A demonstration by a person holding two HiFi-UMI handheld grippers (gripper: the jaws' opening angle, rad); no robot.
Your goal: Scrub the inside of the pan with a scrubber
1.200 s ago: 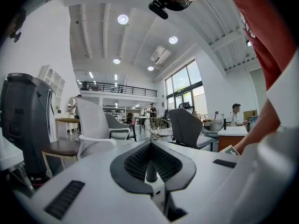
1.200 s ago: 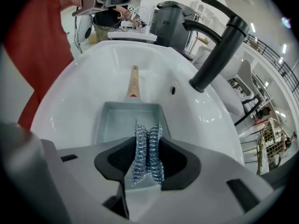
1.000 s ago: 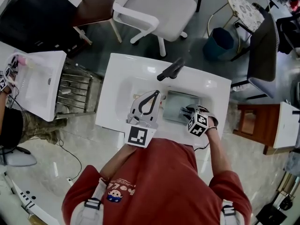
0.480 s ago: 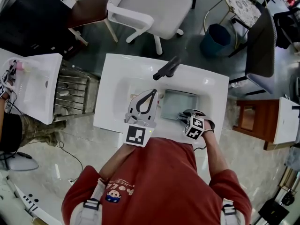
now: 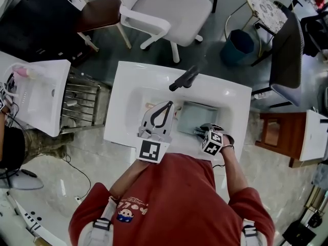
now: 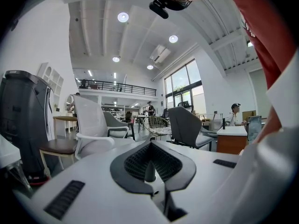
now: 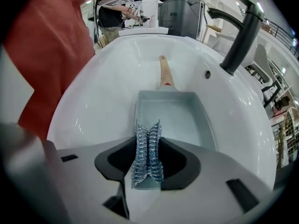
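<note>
Now: right gripper (image 7: 147,143) fingers clamped on scrubber (image 7: 147,167) at pan (image 7: 176,118) edge; left gripper (image 6: 150,148) fingers together.

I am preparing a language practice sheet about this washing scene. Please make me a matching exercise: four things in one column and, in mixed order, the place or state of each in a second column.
Things
1. scrubber
2. pan
3. faucet
4. left gripper

Places or states
A. lies inside the white sink
B. shut on nothing, pointing out at the room
C. clamped in the right gripper
D. black, stands on the sink's back rim

Pairs: 1-C, 2-A, 3-D, 4-B
</note>
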